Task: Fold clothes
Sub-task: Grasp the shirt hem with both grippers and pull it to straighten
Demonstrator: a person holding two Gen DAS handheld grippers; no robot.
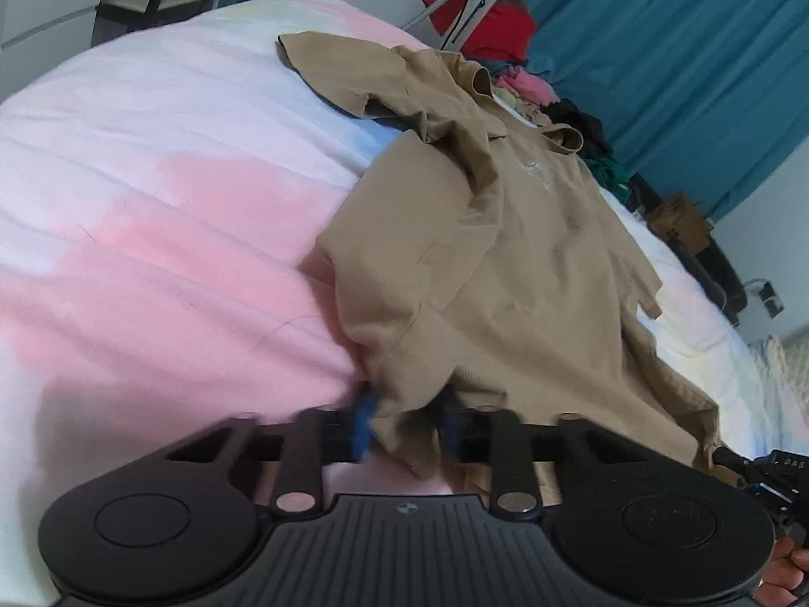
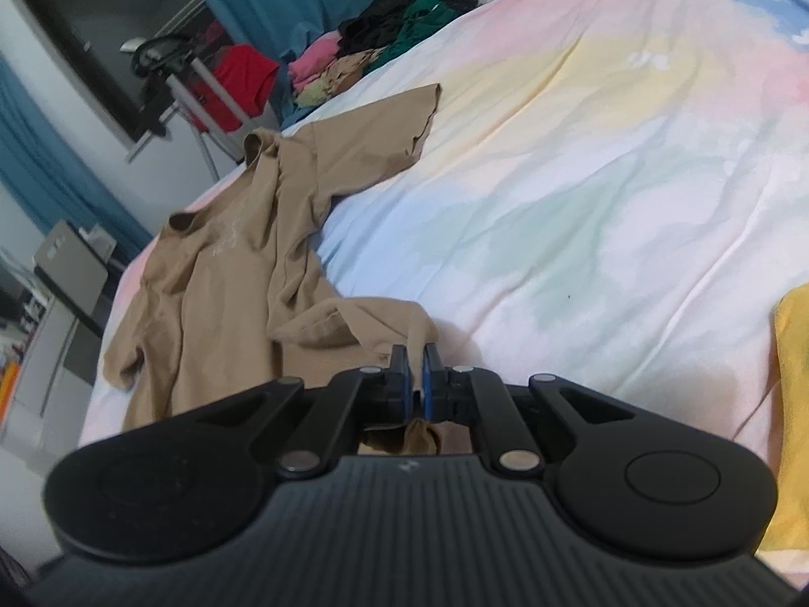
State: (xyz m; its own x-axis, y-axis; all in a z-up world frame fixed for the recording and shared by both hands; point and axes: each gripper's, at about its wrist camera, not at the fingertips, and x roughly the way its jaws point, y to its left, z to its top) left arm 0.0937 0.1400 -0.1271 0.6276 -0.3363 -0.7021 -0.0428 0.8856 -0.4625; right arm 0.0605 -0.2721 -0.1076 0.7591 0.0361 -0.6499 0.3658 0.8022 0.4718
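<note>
A tan t-shirt (image 1: 505, 253) lies crumpled on the pastel bedspread (image 1: 151, 202), collar at the far end and one sleeve spread out. My left gripper (image 1: 409, 425) has its blue pads apart with the shirt's hem bunched between them; the view is blurred. In the right wrist view the same shirt (image 2: 227, 278) lies to the left. My right gripper (image 2: 415, 379) is shut on a fold of the shirt's hem, with cloth hanging below the pads.
A pile of mixed clothes (image 2: 394, 35) sits at the far edge of the bed. A yellow cloth (image 2: 794, 404) lies at the right. A red garment (image 1: 485, 20) hangs on a metal stand beside the bed. Teal curtains (image 1: 682, 50) hang behind.
</note>
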